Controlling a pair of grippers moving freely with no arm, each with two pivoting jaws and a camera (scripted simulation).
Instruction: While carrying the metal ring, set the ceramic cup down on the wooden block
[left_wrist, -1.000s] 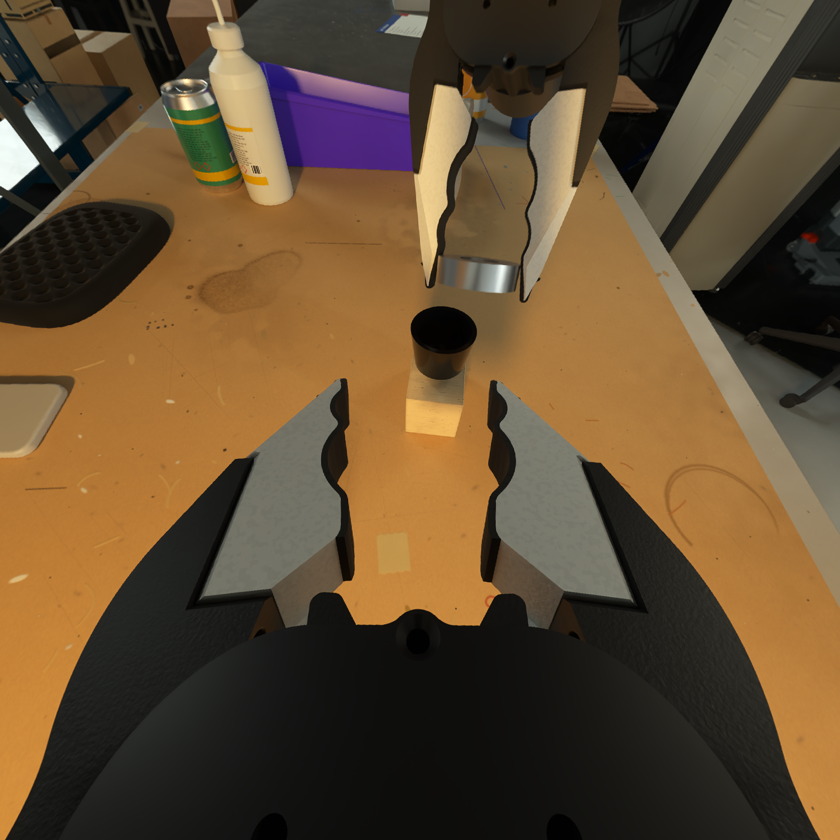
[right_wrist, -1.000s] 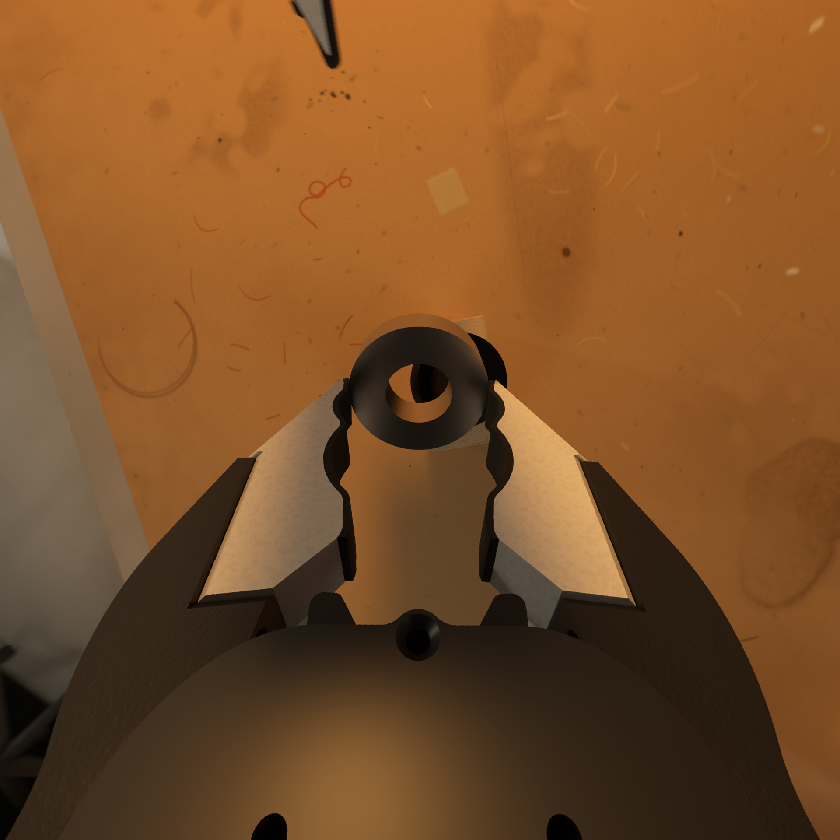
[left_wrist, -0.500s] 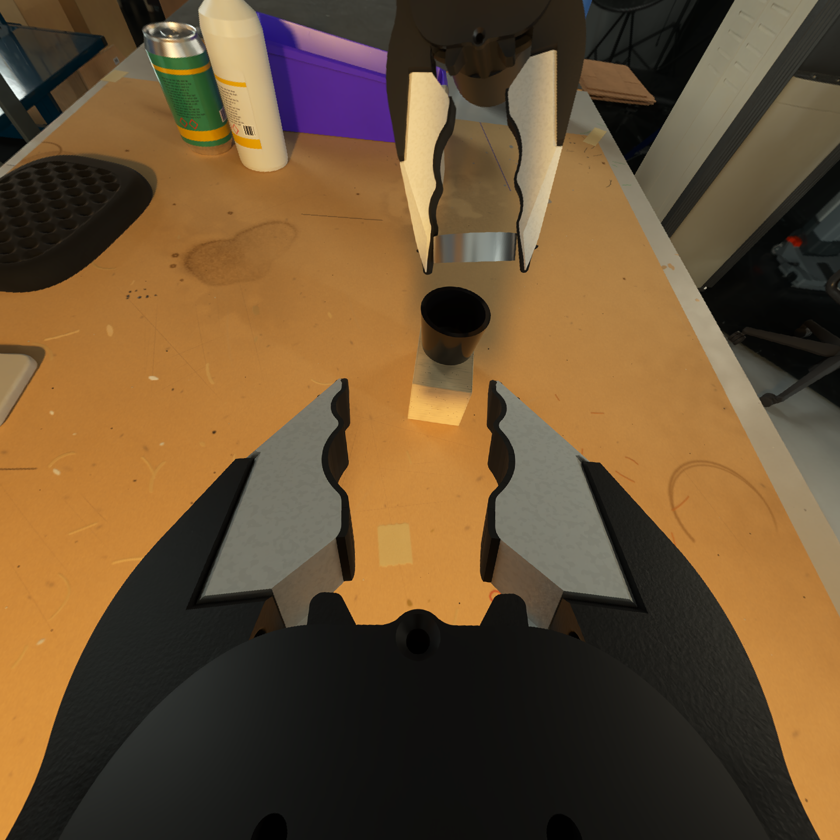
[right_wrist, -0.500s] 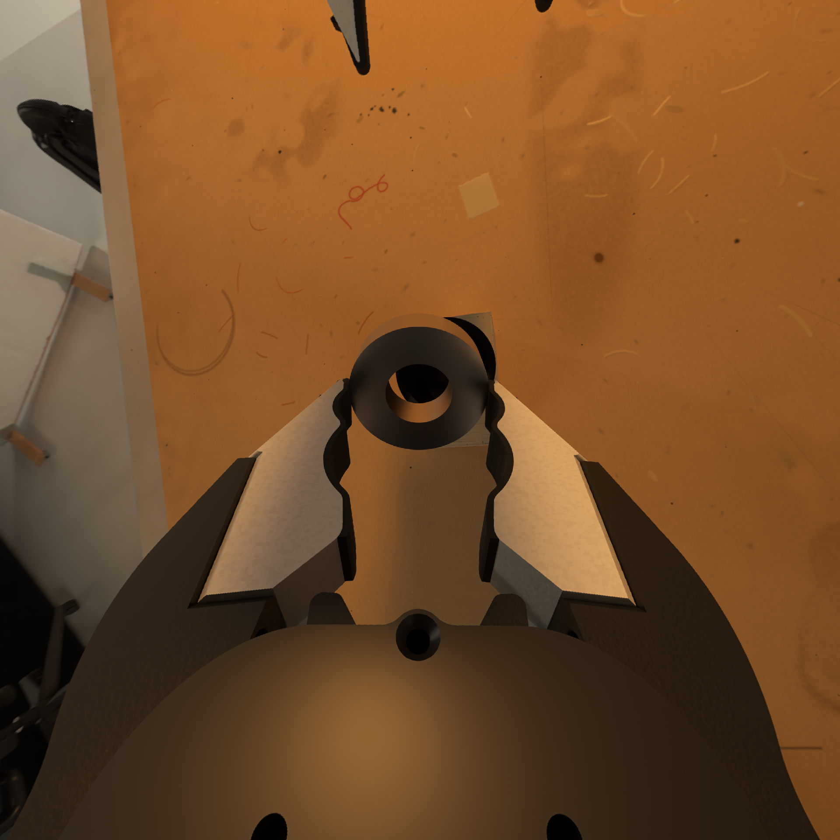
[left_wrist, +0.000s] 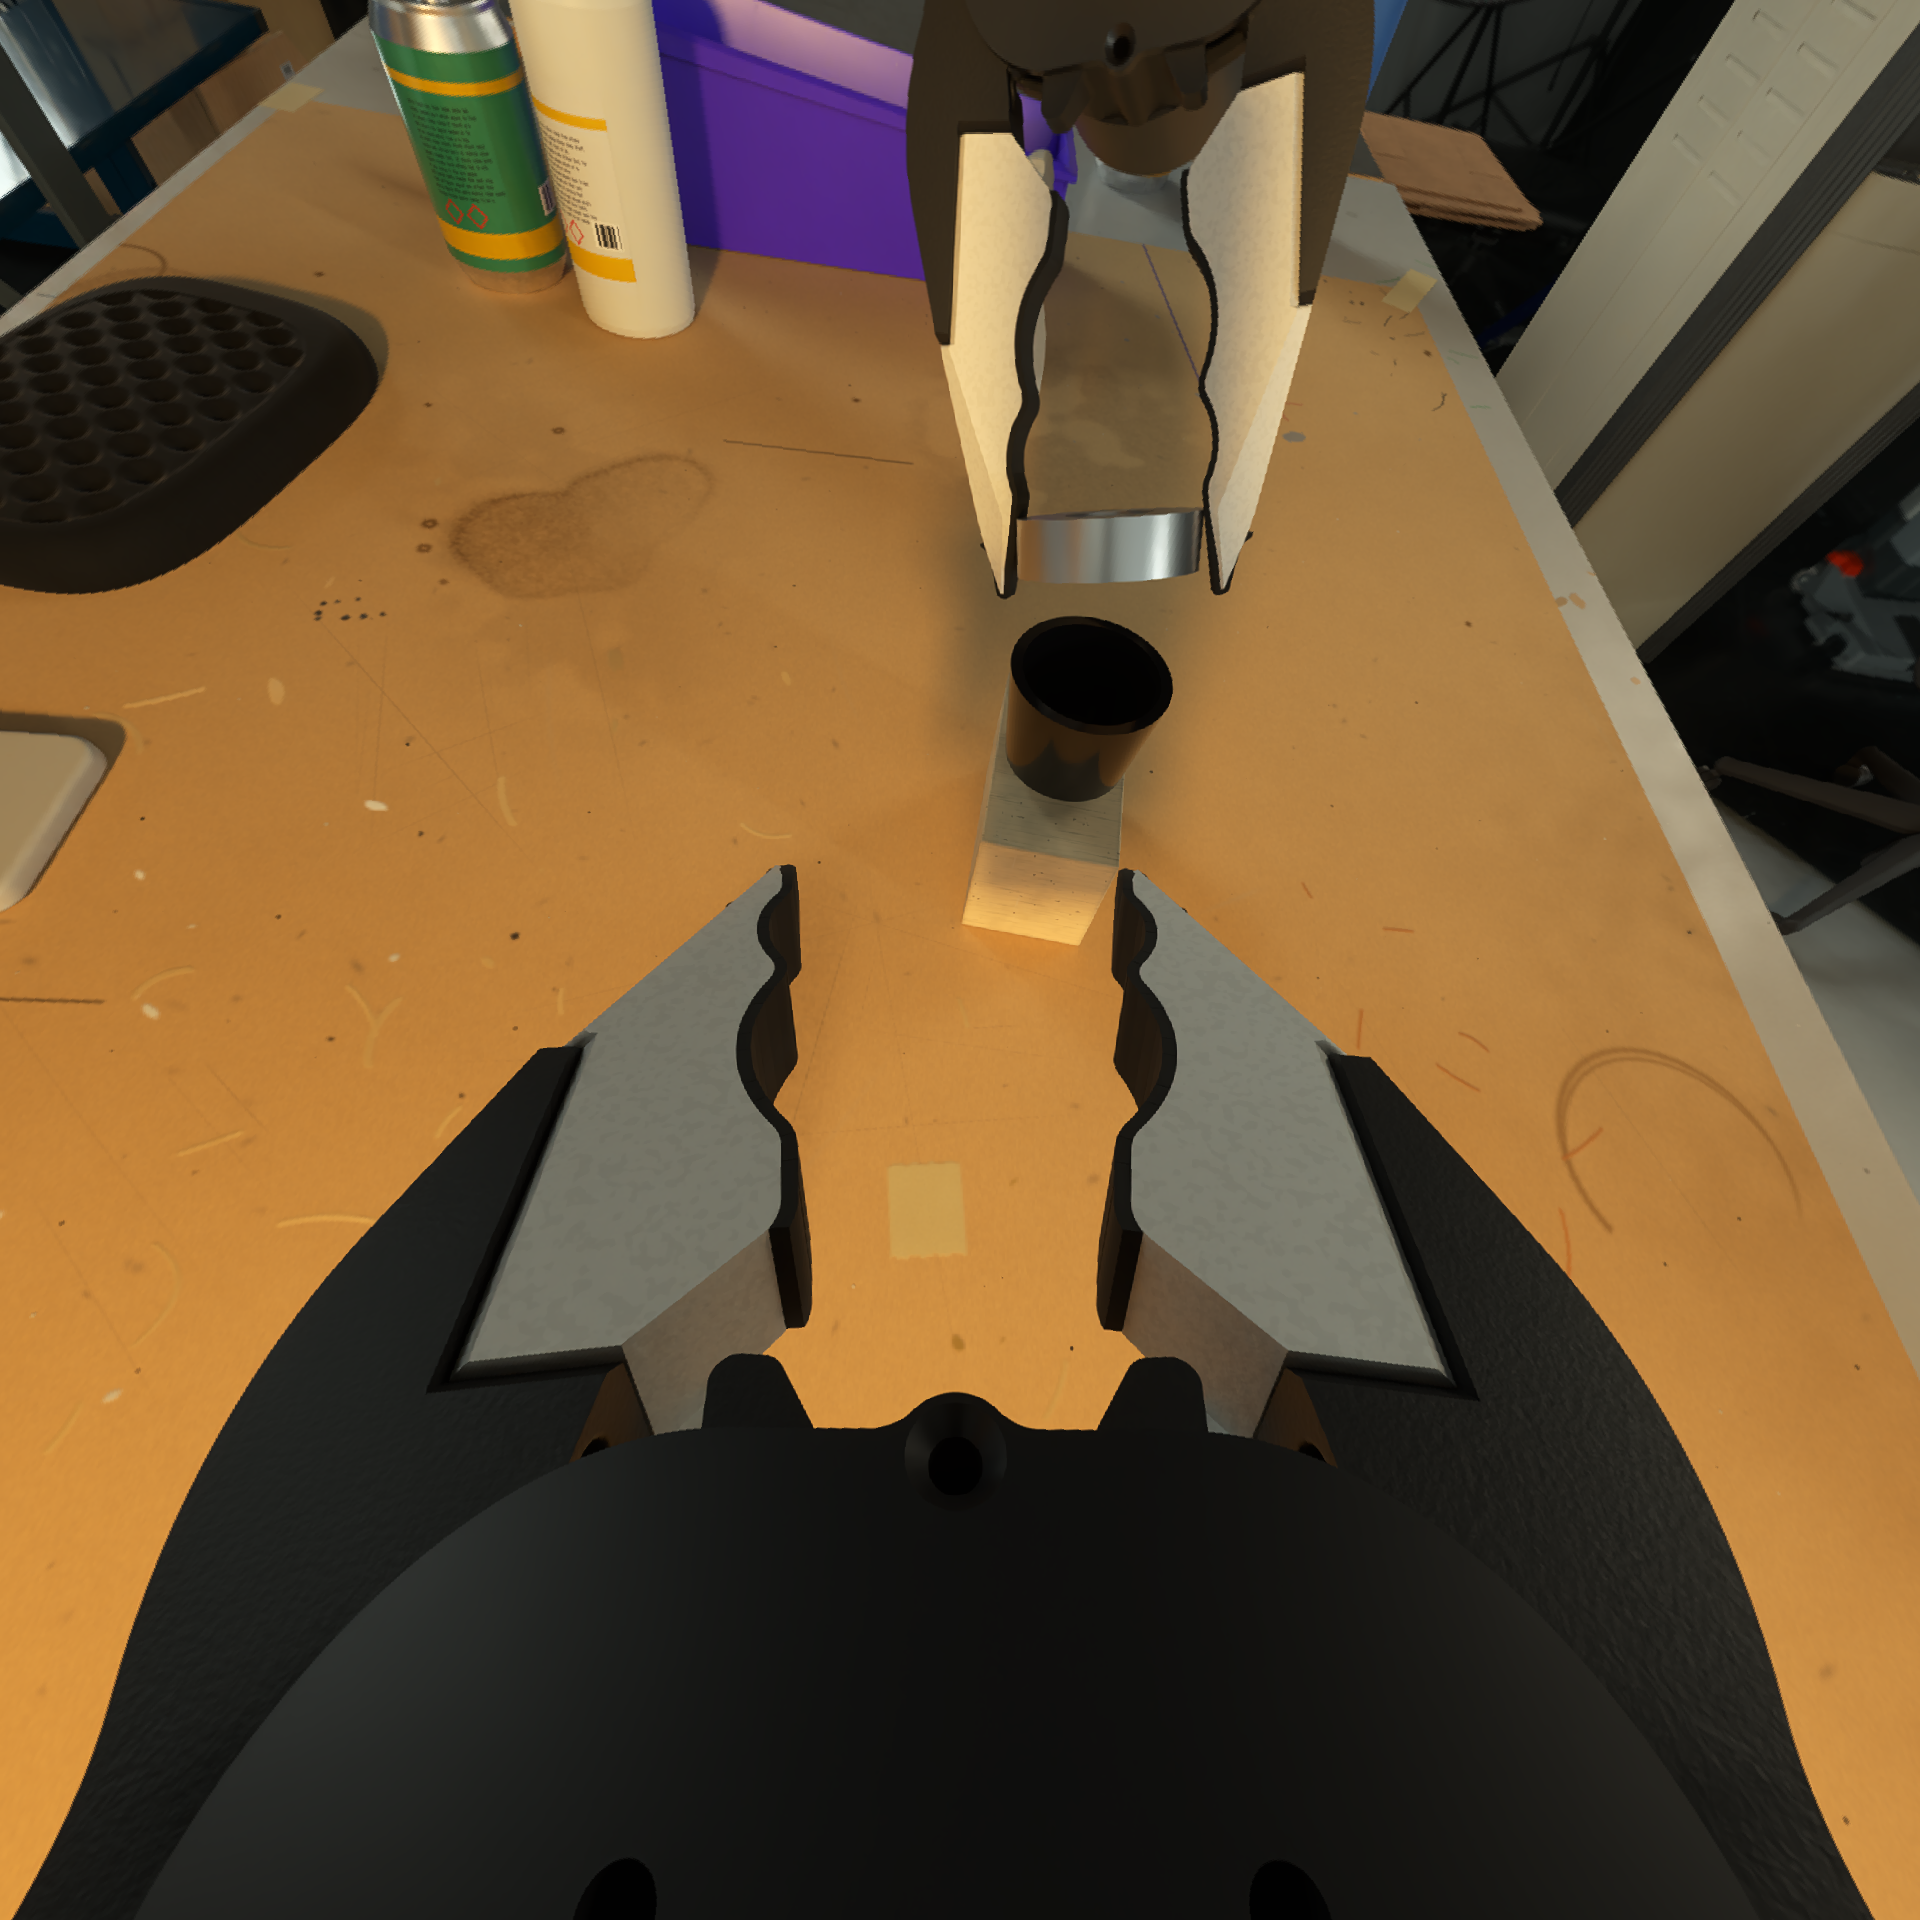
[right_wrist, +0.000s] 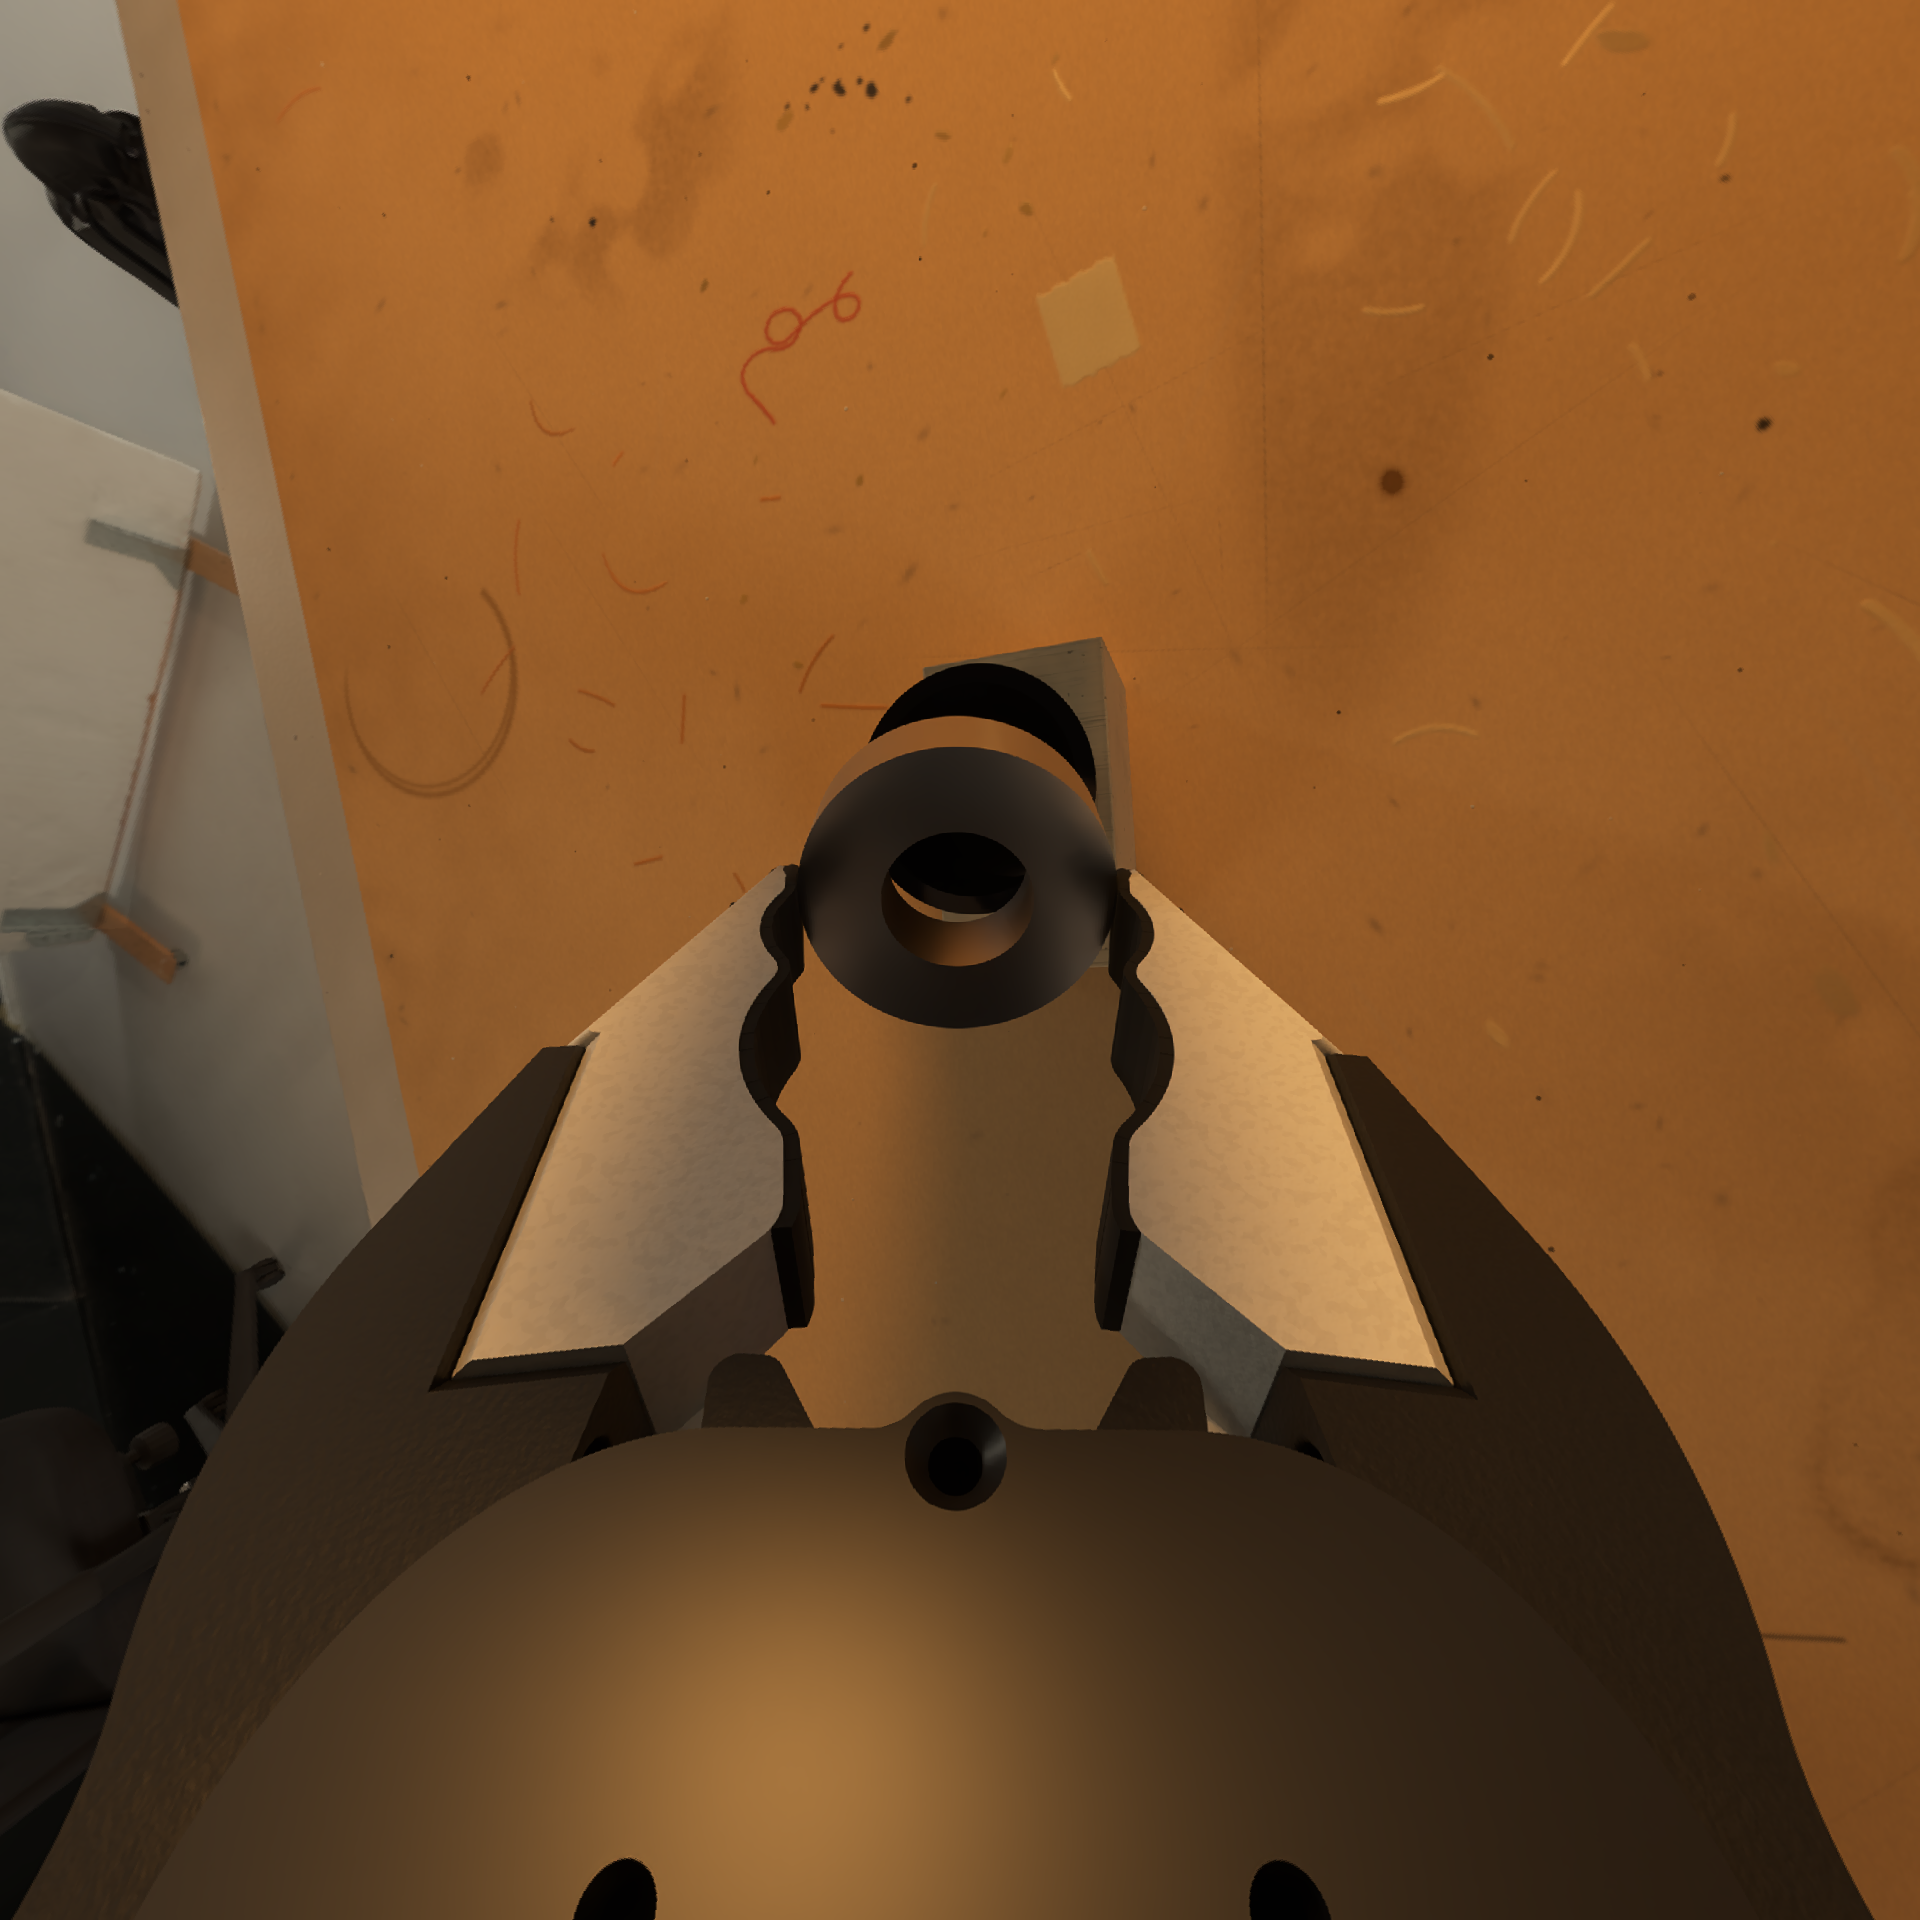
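Standing upright on the wooden block (left_wrist: 1042, 871), the ceramic cup (left_wrist: 1084, 709) is free of the left gripper (left_wrist: 956, 940), jaws apart and empty. Right gripper (right_wrist: 956, 894) jaws clamp the metal ring (right_wrist: 951, 883) above the counter (left_wrist: 623, 727).

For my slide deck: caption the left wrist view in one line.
Open left gripper faces the black ceramic cup standing on the wooden block, right gripper above holding the metal ring.
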